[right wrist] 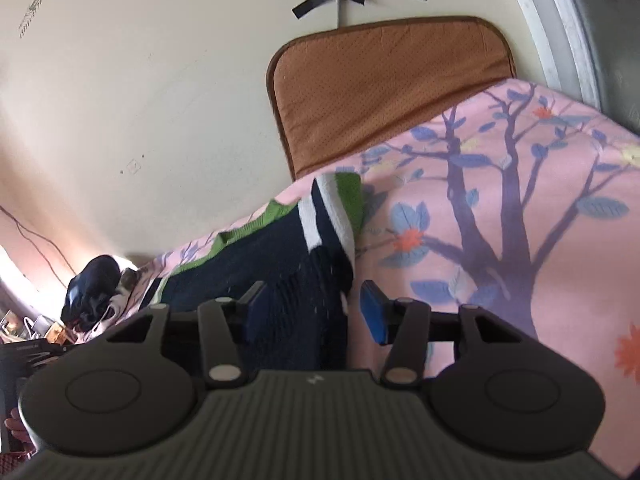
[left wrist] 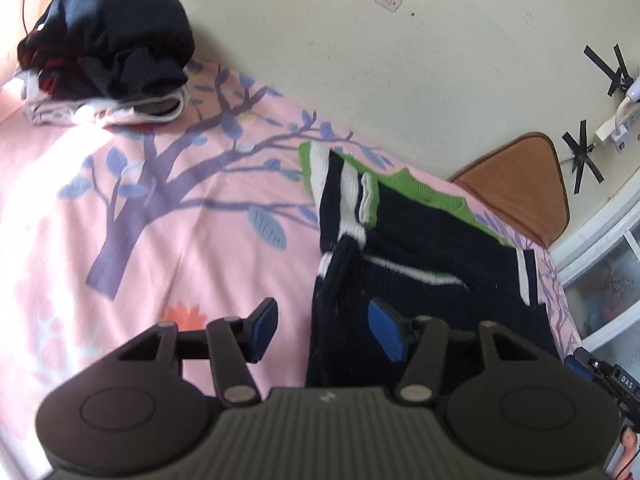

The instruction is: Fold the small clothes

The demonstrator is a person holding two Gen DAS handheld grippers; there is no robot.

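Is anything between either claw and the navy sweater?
Nothing visible. The left claw and right claw are both open, each straddling a near side edge of the sweater on the bedsheet.

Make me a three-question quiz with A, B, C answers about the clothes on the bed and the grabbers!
1. Where is the pile of dark clothes?
A. by the wall on the bedsheet
B. on the brown cushion
C. on the floor

2. What colour trims the navy sweater?
A. red
B. green and white
C. yellow

3. The left hand-held gripper is:
A. shut on the sweater
B. open
C. holding a sock

Answers: 1 A, the pile sits against the wall; 2 B, green and white bands edge it; 3 B, its blue pads stand apart.
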